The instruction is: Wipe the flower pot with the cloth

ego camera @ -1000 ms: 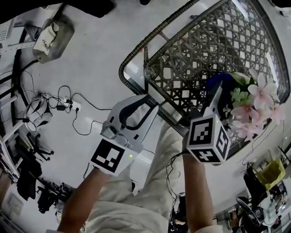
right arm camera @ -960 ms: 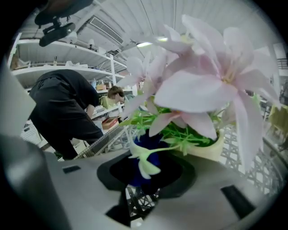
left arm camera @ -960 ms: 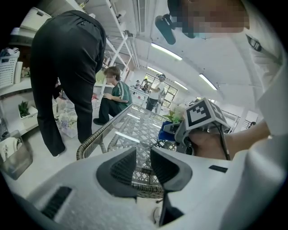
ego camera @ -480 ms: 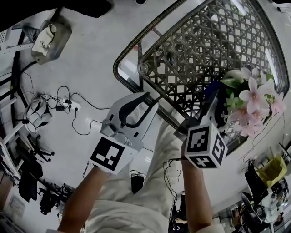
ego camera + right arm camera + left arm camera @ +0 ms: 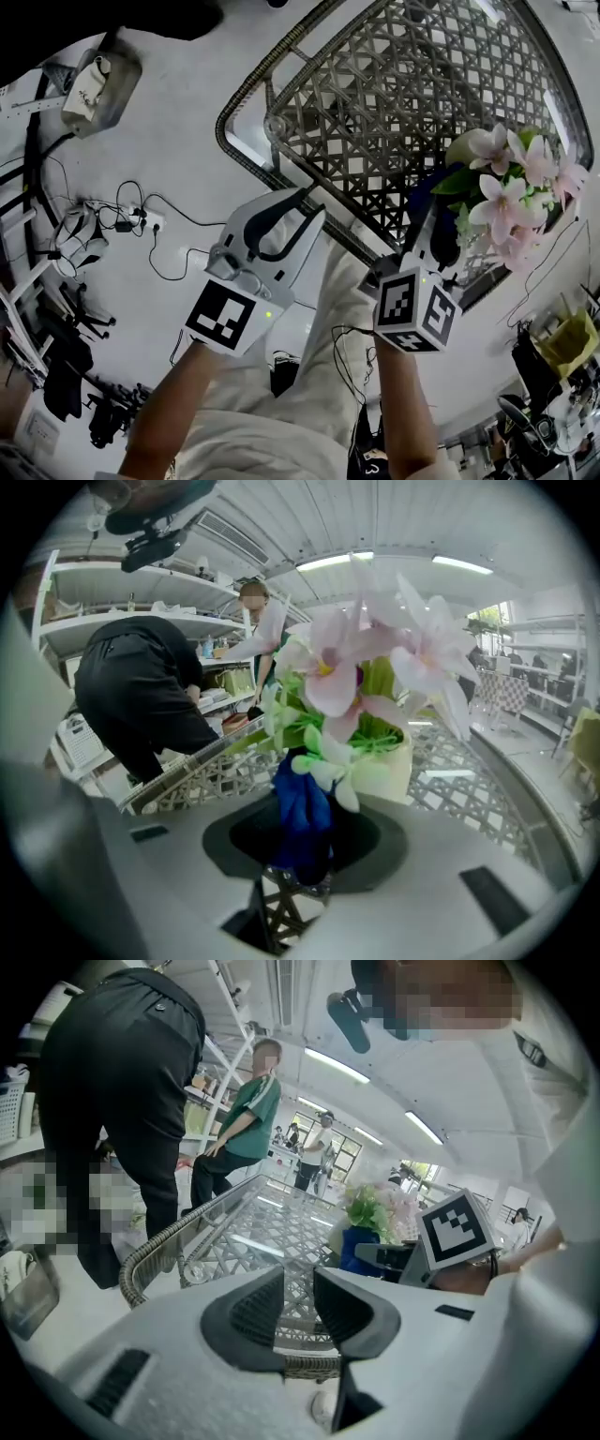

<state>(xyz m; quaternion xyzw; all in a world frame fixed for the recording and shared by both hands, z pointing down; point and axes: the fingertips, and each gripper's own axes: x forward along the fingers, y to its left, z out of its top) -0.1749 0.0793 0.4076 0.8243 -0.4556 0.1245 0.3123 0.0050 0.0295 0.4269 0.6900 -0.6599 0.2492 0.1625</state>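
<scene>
A pale flower pot (image 5: 398, 766) with pink flowers (image 5: 506, 192) and green leaves stands at the near right of a woven table (image 5: 375, 84). My right gripper (image 5: 433, 225) is shut on a dark blue cloth (image 5: 302, 817). The cloth hangs between the jaws, right in front of the pot and below the blooms (image 5: 375, 658). Whether the cloth touches the pot's wall is hidden by leaves. My left gripper (image 5: 309, 208) hovers at the table's near edge, left of the pot. Its jaws stand a narrow gap apart with nothing between them (image 5: 286, 1302).
The table's rattan rim (image 5: 150, 1251) curves round a glass-covered lattice top. Two people stand beyond the table's far side (image 5: 141, 1101). On the floor to the left lie cables and a power strip (image 5: 141, 220). A yellow bag (image 5: 567, 342) sits low at the right.
The table and flowers have slid up and left in the head view. My right gripper, still holding the cloth, has shifted slightly left along the pot. The left gripper has hardly moved.
</scene>
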